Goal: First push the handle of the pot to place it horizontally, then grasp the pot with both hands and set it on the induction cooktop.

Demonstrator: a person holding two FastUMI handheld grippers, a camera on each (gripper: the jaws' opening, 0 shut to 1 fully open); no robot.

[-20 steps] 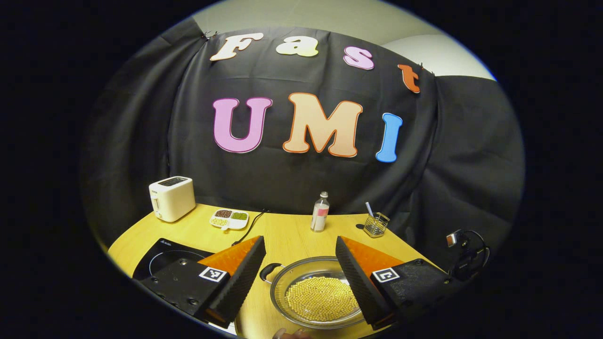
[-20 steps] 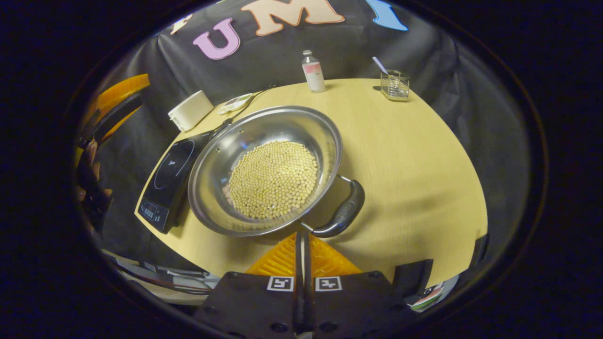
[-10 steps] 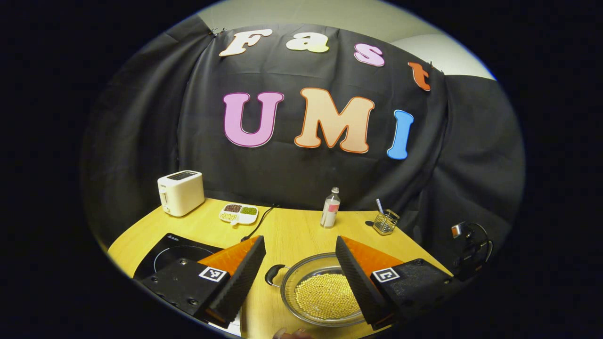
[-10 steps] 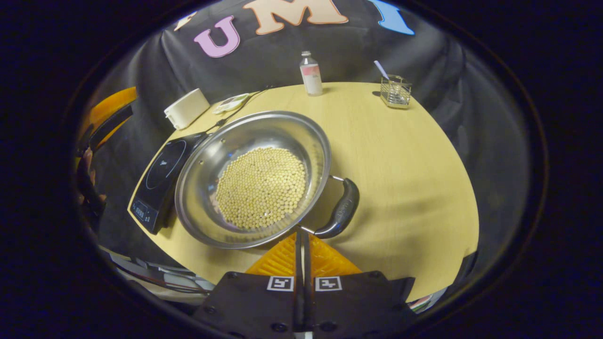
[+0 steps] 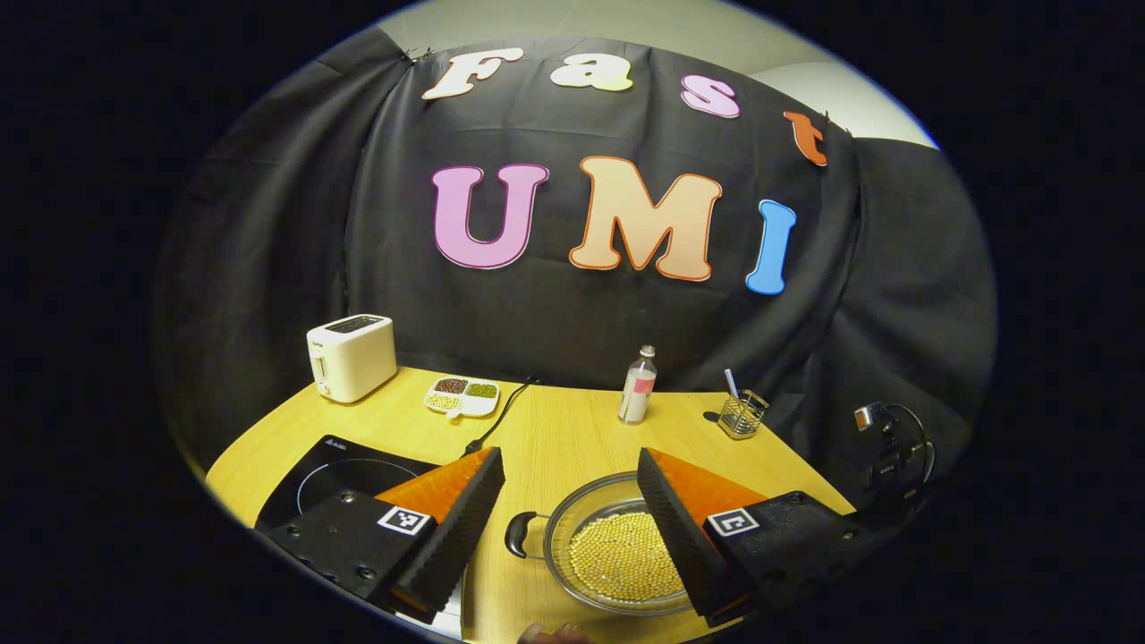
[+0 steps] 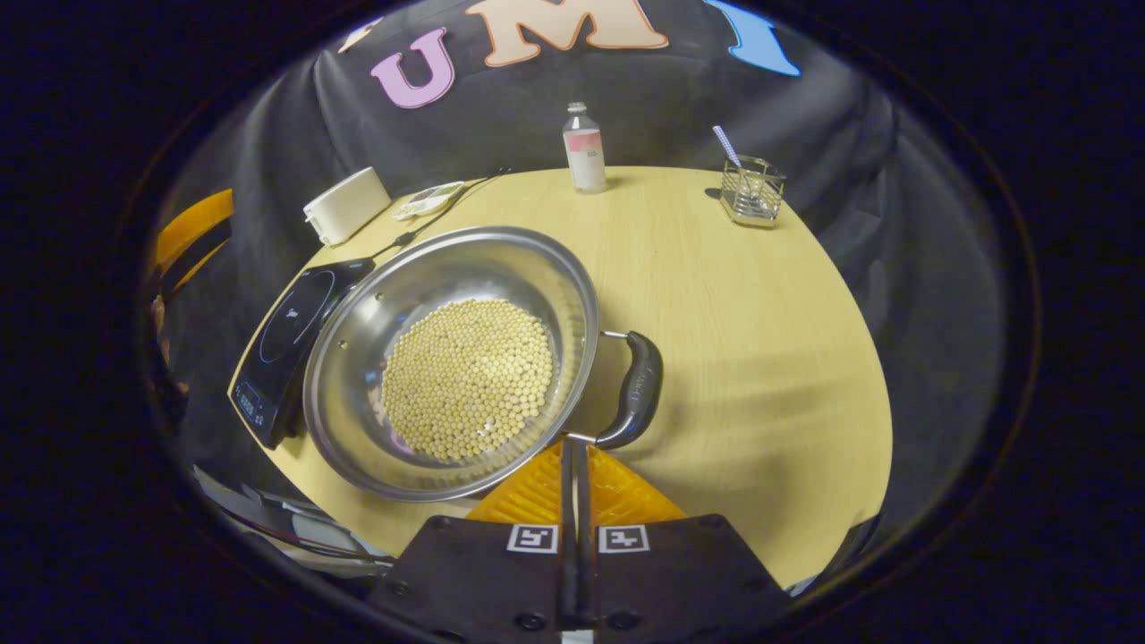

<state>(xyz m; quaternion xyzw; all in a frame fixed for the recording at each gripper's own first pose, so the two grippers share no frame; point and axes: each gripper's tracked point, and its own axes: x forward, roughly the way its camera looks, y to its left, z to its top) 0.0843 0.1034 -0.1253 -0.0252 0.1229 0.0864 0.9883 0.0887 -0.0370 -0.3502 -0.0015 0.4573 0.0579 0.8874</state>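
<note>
A steel pot [image 6: 358, 385] holding yellow beans stands on the wooden table [image 6: 751, 340], its left rim beside the black induction cooktop [image 6: 286, 335]. Its near black handle [image 6: 637, 386] points to the right. My right gripper [image 6: 572, 444] is shut, and its tips touch the lower end of that handle by the rim. In the left gripper view the pot [image 5: 572, 510] lies low between my fingers, with its other handle [image 5: 517, 535] to the left. My left gripper [image 5: 569, 461] hangs open above the pot and holds nothing. The cooktop [image 5: 349, 472] sits to its left.
A cream toaster [image 5: 351, 356], a small divided dish [image 5: 462, 396], a bottle [image 5: 637, 386] and a wire holder [image 5: 742, 413] line the table's back edge. A cord [image 5: 492, 420] runs from the cooktop. A device with cables [image 5: 881, 447] hangs at the right.
The pot has turned and slid left toward the cooktop, and its near handle has swung more upright in the right gripper view. My left gripper has drawn back and stays open.
</note>
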